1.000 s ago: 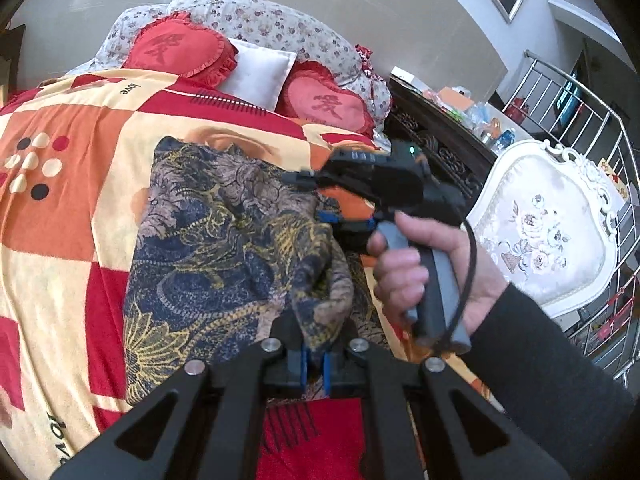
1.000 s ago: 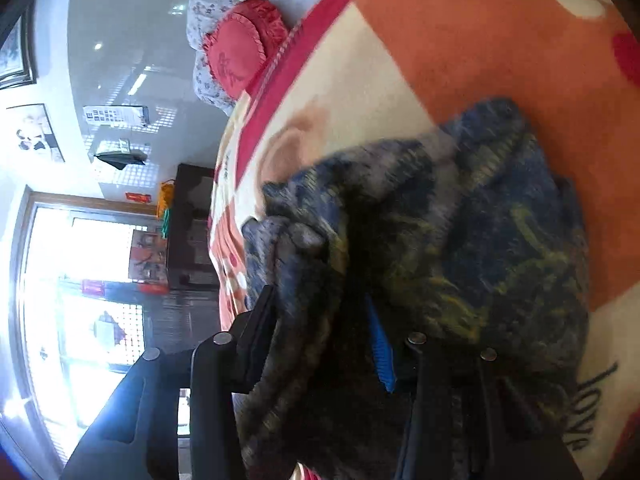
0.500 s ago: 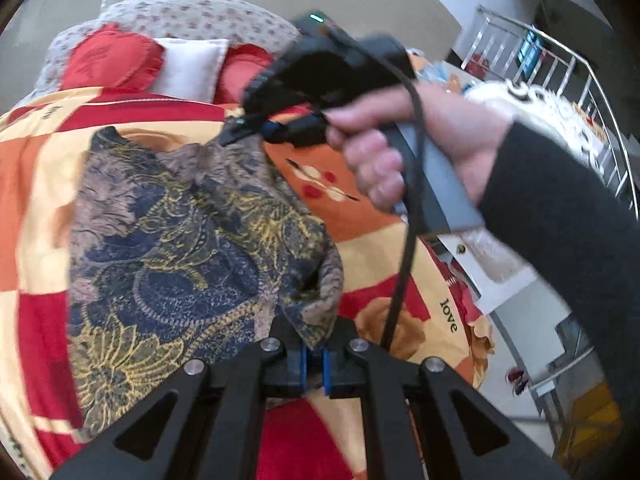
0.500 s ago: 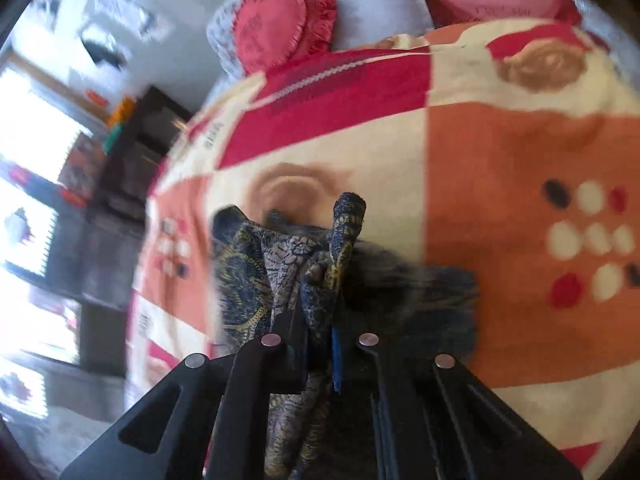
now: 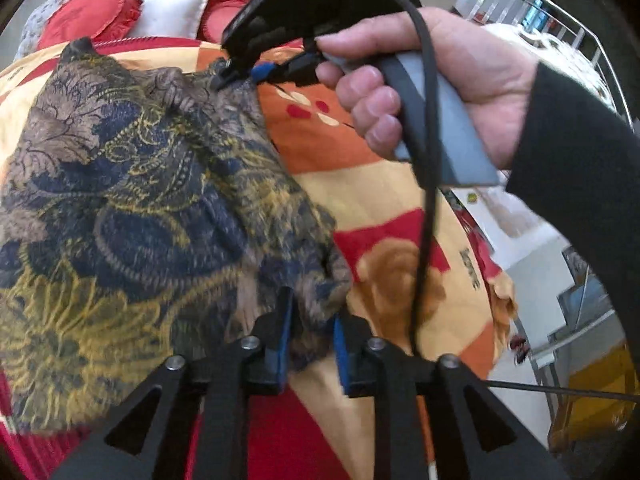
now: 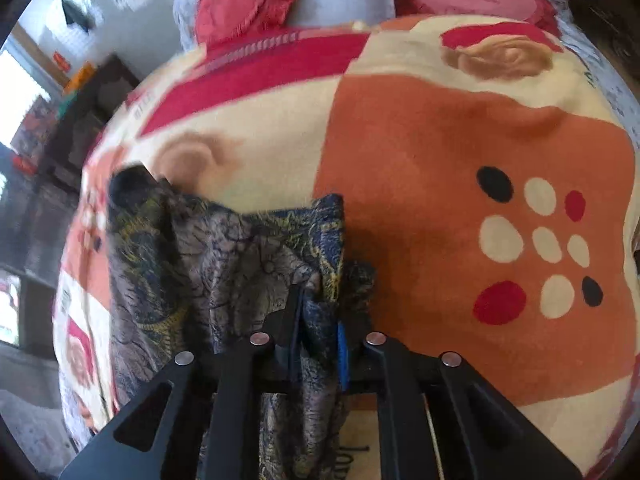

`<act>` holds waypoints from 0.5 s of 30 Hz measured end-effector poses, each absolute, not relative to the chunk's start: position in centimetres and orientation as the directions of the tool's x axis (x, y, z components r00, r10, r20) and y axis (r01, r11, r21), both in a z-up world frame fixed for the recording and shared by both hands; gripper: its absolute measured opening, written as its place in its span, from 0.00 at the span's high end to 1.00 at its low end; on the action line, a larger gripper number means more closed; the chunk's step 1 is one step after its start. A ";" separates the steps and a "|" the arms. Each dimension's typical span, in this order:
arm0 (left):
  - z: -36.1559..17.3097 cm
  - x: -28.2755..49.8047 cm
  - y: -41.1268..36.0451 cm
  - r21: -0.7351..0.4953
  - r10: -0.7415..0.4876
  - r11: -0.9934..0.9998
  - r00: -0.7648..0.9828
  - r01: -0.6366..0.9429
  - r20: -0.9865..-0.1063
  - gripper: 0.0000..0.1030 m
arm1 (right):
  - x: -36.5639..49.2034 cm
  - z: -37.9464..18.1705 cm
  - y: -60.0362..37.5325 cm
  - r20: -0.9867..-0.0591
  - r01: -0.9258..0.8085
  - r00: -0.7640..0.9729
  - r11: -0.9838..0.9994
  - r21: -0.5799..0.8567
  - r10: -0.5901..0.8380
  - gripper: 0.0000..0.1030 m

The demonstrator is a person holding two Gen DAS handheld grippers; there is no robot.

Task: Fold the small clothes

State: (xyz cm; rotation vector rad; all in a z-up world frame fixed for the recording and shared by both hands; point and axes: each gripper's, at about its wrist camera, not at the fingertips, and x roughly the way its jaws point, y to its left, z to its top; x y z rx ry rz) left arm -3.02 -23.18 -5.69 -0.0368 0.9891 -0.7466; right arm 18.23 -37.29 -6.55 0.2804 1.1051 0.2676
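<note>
A small garment (image 5: 132, 200) in brown, navy and yellow paisley print lies on the bed blanket (image 5: 384, 184). My left gripper (image 5: 312, 328) has its jaws parted, with the garment's near right corner lying loosely between them. My right gripper (image 5: 244, 74), held by a hand, pinches the garment's far right corner. In the right wrist view the right gripper (image 6: 318, 328) has its jaws slightly apart with bunched garment (image 6: 240, 256) between them.
The blanket (image 6: 440, 160) is red, orange and cream. Red cushions (image 5: 86, 20) and a white pillow (image 5: 168, 10) lie at the bed's head. A metal railing (image 5: 560, 32) and floor lie off the bed's right edge. Dark furniture (image 6: 76, 128) stands left.
My left gripper's jaws have opened around the near corner. The right gripper has carried the far corner farther right and forward, spreading the garment flatter. The right jaws have loosened slightly.
</note>
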 end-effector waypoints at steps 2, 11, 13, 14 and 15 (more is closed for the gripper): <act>-4.4 -4.3 -21.9 -0.356 -0.604 0.736 0.319 0.576 -0.731 0.80 | 16.9 -4.8 -39.0 -0.787 -0.053 0.505 0.923 0.382 0.354 1.00; -3.7 -2.3 -13.2 -0.152 -0.407 0.880 0.550 0.450 -0.729 0.95 | 6.2 -2.3 -35.3 -0.770 -0.250 0.549 0.943 0.220 0.325 1.00; -6.3 -1.1 -12.4 -0.159 -0.367 0.898 0.499 0.410 -0.786 0.95 | 3.5 -4.2 -33.9 -0.783 -0.259 0.547 0.949 0.179 0.297 1.00; -7.6 -1.0 -11.8 -0.181 -0.367 0.901 0.472 0.393 -0.802 0.95 | 2.7 -5.2 -33.6 -0.786 -0.256 0.545 0.950 0.176 0.293 1.00; -8.4 -1.3 -11.2 -0.202 -0.379 0.901 0.469 0.385 -0.798 0.95 | 2.3 -6.9 -32.8 -0.793 -0.244 0.533 0.951 0.191 0.296 1.00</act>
